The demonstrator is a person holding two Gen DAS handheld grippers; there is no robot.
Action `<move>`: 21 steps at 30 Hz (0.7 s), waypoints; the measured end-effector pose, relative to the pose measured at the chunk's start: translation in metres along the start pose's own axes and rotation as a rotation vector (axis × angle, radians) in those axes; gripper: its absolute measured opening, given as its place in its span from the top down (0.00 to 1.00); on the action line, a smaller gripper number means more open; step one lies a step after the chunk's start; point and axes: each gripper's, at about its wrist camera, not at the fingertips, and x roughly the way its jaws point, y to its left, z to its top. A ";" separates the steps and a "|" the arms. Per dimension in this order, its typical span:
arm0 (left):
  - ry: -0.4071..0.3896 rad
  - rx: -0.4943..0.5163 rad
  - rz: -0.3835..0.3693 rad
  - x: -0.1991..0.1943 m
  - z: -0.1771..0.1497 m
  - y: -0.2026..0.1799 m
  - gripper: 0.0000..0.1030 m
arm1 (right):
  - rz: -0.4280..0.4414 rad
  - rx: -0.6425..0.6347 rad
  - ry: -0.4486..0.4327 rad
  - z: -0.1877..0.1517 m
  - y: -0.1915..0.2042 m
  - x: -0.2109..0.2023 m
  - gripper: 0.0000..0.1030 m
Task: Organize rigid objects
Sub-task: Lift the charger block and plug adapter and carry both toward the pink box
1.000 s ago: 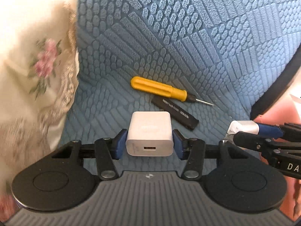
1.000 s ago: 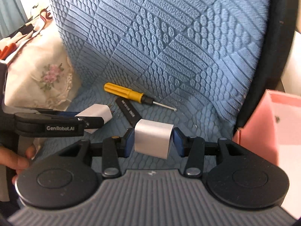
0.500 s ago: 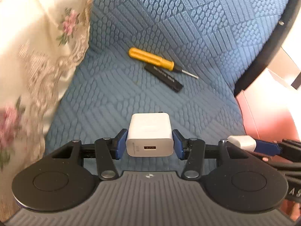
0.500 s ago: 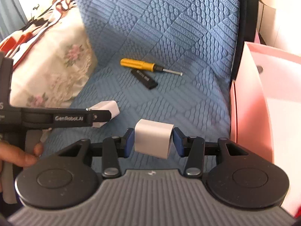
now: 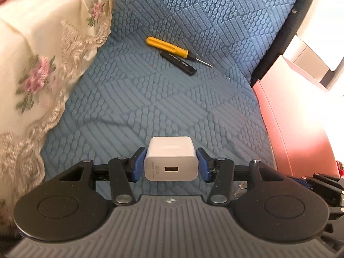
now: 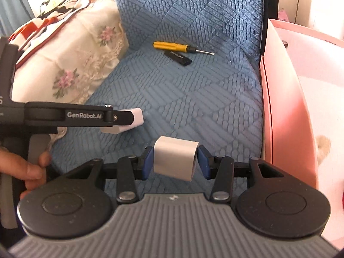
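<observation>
My left gripper (image 5: 171, 163) is shut on a white USB charger (image 5: 171, 152), port facing the camera, above the blue textured seat (image 5: 150, 107). My right gripper (image 6: 175, 161) is shut on a second white charger block (image 6: 175, 158), tilted slightly. In the right wrist view the left gripper comes in from the left, its charger (image 6: 134, 121) showing at the tip, with a person's hand (image 6: 28, 167) on the handle. A yellow screwdriver (image 5: 169, 47) and a black flat stick (image 5: 178, 62) lie side by side at the back of the seat, far from both grippers.
A pink open box (image 6: 288, 99) stands right of the seat, close beside my right gripper. A cream floral cloth (image 5: 43, 64) is heaped on the left. The blue backrest (image 6: 193, 10) rises behind the screwdriver. White furniture (image 5: 311, 53) stands beyond the box.
Both grippers have pulled back from the screwdriver and black stick, still holding their chargers. The pink box has come further into view on the right.
</observation>
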 end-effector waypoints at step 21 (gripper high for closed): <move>-0.001 -0.102 0.021 -0.017 -0.030 -0.003 0.44 | 0.014 0.016 0.032 -0.013 -0.001 0.021 0.54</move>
